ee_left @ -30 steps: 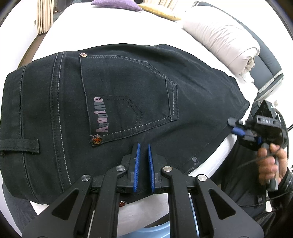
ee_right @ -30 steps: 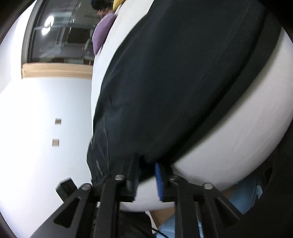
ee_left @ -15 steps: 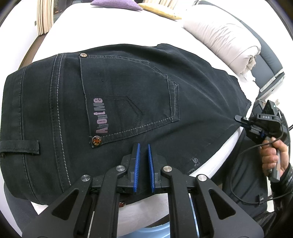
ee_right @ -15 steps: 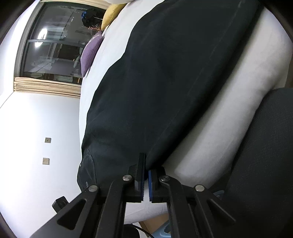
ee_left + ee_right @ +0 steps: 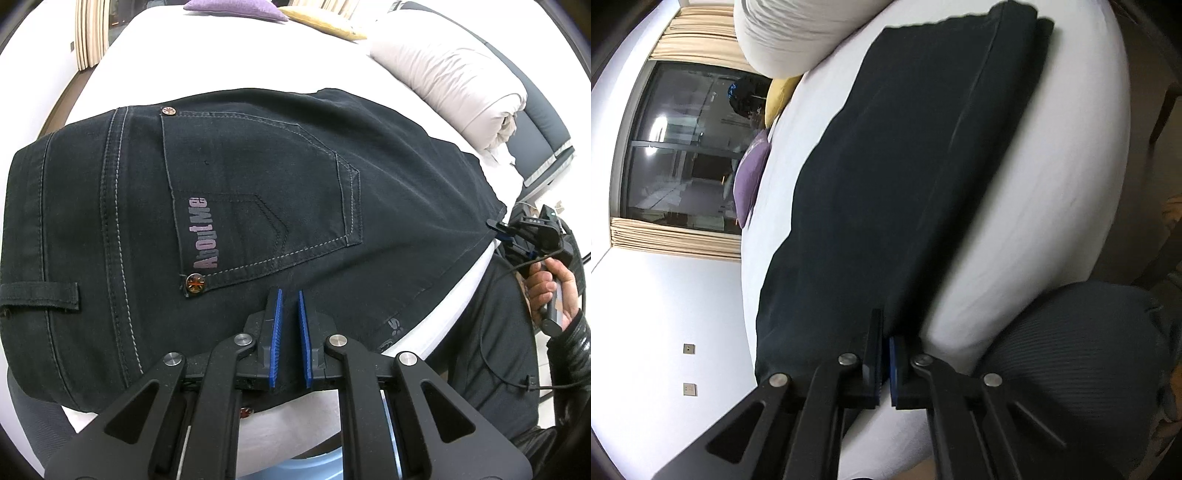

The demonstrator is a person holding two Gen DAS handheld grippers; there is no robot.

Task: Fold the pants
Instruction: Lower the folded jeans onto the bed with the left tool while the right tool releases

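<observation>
The white bed (image 5: 229, 55) carries the black jeans (image 5: 258, 155) flat along its near edge, back pocket (image 5: 266, 192) up. My right gripper (image 5: 884, 354) has pinched tight on the jeans' near edge; my left gripper (image 5: 290, 336) sits narrowly parted over the denim, whether gripping I cannot tell. I judge a fold starting: lift and carry across together.

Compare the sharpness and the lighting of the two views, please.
Left wrist view: sharp, even light; the stitching and pocket print on the black jeans read clearly, with fisheye bending at the edges. Right wrist view: softer, slightly motion-blurred; the jeans look almost featureless, the white bed is very bright, and lamps glare in the dark window.
</observation>
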